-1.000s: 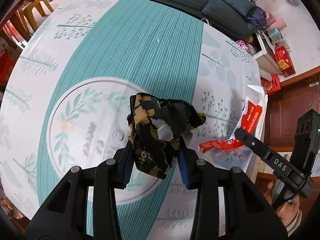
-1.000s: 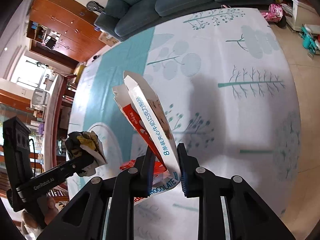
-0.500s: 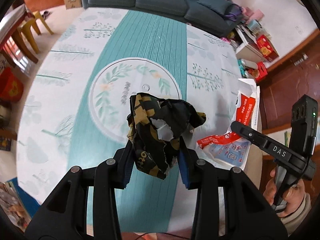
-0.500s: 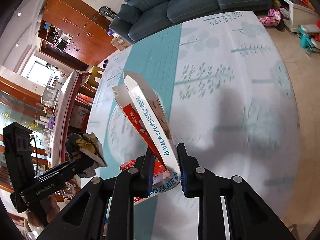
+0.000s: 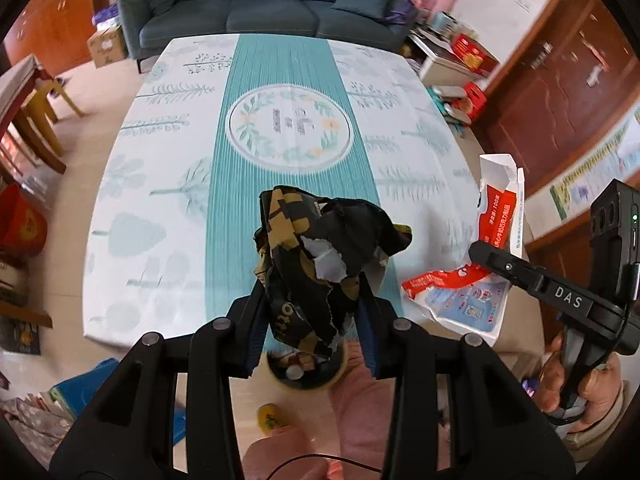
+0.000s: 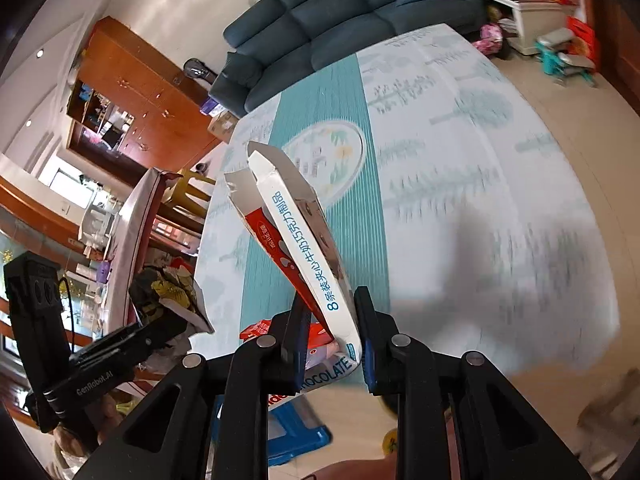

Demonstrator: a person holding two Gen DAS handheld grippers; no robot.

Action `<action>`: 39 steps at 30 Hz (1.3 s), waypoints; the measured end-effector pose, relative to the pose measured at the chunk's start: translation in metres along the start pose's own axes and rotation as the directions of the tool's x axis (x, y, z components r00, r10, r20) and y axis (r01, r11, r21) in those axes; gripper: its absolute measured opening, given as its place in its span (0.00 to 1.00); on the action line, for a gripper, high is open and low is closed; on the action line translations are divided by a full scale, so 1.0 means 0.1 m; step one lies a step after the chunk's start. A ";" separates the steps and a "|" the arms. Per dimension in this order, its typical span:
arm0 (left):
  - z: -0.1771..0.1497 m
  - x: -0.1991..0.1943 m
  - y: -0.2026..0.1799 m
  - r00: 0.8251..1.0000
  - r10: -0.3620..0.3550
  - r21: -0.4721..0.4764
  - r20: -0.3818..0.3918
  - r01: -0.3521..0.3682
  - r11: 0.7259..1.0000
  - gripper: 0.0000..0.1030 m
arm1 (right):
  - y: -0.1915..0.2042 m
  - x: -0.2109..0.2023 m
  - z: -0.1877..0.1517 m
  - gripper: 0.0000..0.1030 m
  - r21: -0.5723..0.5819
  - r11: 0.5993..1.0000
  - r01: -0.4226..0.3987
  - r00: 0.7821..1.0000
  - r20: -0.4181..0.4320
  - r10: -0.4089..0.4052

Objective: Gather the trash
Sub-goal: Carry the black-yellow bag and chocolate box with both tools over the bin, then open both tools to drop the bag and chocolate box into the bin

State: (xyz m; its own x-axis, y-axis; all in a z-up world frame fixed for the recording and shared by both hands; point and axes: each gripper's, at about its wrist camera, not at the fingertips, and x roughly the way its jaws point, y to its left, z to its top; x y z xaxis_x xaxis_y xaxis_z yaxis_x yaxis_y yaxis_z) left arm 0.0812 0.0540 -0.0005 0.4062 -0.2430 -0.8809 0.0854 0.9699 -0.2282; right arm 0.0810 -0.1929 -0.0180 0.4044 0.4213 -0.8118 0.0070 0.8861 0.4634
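Left black plastic two-finger gripper (image 5: 310,316): angular arms, round silver screws, blue pads, "GenRobot.AI" in white lettering along its side. Right matching black gripper (image 6: 331,342): blue pads, "DAS" on its arm, green light on the boxy camera housing. Pink trousers (image 5: 360,412) below.

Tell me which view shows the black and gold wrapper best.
Left wrist: the black and gold wrapper fills the centre, pinched in the left gripper jaws. Right wrist shows it small and side-on at the left edge.

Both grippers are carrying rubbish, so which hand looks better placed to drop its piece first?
Probably the left: its gripper holds the crumpled black wrapper right above a round bin, while the right's chocolate box hangs off to the side.
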 end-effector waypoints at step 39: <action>-2.57 2.49 -0.14 0.943 0.094 -0.012 -0.318 -0.103 0.995 0.34 | -1.78 2.16 -2.67 0.21 -0.005 0.976 0.216 0.872 -0.449 -0.195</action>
State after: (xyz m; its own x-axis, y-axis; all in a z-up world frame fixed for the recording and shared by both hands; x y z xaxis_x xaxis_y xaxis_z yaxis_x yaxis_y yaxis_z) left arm -0.0526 -0.0247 -0.3234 0.1019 -0.1435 -0.9844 0.0326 0.9895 -0.1409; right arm -0.0774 -0.2083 -0.3703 -0.0595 0.2811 -0.9578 0.0899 0.9572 0.2753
